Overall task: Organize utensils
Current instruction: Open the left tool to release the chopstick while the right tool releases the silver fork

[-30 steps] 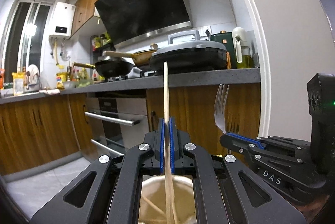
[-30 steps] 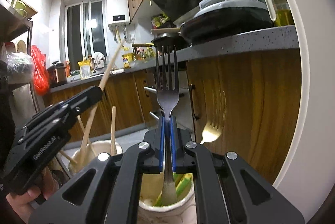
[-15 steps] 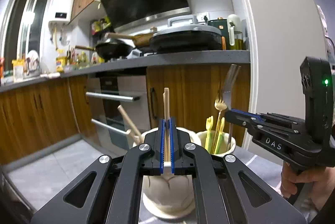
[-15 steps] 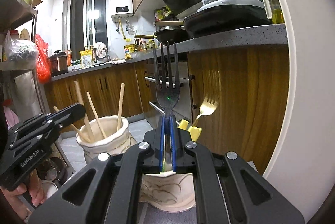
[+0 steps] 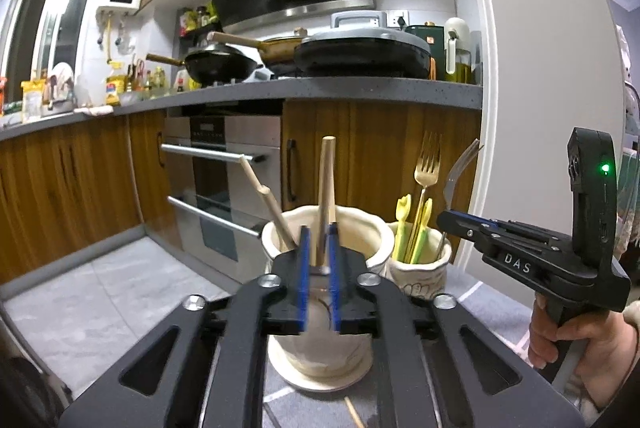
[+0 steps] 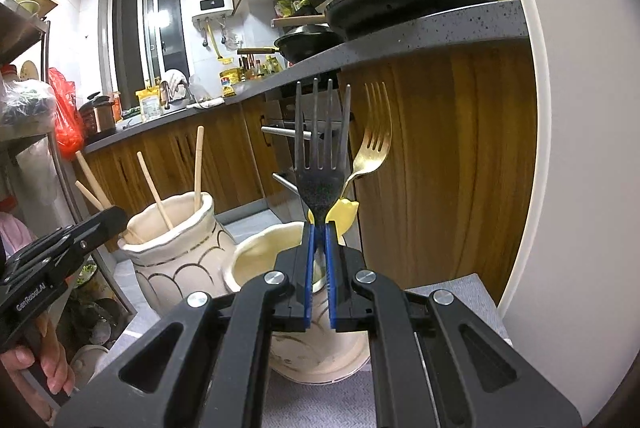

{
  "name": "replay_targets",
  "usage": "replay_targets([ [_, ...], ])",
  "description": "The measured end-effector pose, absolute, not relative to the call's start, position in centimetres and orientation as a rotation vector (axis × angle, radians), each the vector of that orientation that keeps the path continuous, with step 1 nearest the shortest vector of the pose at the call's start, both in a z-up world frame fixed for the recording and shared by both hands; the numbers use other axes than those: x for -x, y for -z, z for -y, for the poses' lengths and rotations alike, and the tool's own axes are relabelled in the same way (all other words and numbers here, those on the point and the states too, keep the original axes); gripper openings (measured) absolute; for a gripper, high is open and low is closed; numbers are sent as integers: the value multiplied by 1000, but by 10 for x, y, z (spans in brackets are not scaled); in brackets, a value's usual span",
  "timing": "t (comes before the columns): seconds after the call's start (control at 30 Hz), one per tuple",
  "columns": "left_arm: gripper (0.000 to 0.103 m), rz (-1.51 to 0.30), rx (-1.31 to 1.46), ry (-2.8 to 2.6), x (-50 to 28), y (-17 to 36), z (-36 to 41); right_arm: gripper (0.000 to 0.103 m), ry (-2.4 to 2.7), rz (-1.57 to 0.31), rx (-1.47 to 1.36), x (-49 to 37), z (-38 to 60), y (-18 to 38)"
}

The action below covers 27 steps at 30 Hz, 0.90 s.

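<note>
My left gripper has its jaws slightly apart around a wooden chopstick that stands in the large cream jar; the pads show a gap on each side of it. More chopsticks lean in that jar. My right gripper is shut on the stem of a steel fork, tines up, over the small cream cup. That cup holds a gold fork and yellow-green utensils. The right gripper also shows in the left wrist view.
Both jars stand on a grey cloth on a low surface. A loose chopstick lies near its front. Wooden cabinets, an oven and a counter with pans are behind. A white door frame is to the right.
The left jaws have opened a little and the chopstick has dropped into the large jar. Both grippers have come down and back from the jars. The right gripper keeps its fork.
</note>
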<state>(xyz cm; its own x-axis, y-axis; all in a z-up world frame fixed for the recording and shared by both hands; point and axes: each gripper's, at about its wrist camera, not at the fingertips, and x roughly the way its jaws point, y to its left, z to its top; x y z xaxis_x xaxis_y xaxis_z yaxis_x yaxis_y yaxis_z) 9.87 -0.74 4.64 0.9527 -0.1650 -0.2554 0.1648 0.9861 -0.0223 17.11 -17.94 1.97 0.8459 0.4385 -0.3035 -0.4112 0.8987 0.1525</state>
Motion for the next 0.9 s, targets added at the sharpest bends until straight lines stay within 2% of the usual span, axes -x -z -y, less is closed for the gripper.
replay_targets([
  [0.2,23,-258,-7,167,-97,-46,9,6,-448,-341,-83,-172,179,-20],
  [0.3,42,-246,-6,161,-95,-48,10,7,-445,-336,-83,-169,179,-20],
  [0.33,54,-239,-4,160,-94,-48,10,10,-445,-336,-82,-168,180,-20],
  [0.37,61,-229,-2,158,-93,-49,10,15,-446,-336,-84,-168,181,-20],
  [0.4,71,-222,0,158,-91,-50,9,27,-448,-335,-93,-168,182,-20],
  [0.43,75,-215,3,159,-90,-51,9,35,-451,-335,-102,-166,183,-19],
  [0.5,80,-205,7,159,-88,-54,9,37,-456,-341,-113,-165,186,-19],
  [0.57,87,-190,9,160,-86,-55,10,45,-458,-344,-126,-163,189,-18],
  [0.63,91,-177,3,156,-84,-56,11,59,-461,-338,-138,-159,193,-19],
  [0.67,93,-172,-2,152,-84,-57,12,63,-462,-335,-140,-157,194,-19],
  [0.73,95,-166,-15,141,-83,-57,14,82,-463,-327,-144,-153,197,-18],
  [0.83,96,-166,-25,131,-83,-56,14,95,-454,-315,-133,-145,198,-16],
  [0.9,97,-170,-27,121,-83,-56,13,98,-442,-304,-119,-140,198,-14],
])
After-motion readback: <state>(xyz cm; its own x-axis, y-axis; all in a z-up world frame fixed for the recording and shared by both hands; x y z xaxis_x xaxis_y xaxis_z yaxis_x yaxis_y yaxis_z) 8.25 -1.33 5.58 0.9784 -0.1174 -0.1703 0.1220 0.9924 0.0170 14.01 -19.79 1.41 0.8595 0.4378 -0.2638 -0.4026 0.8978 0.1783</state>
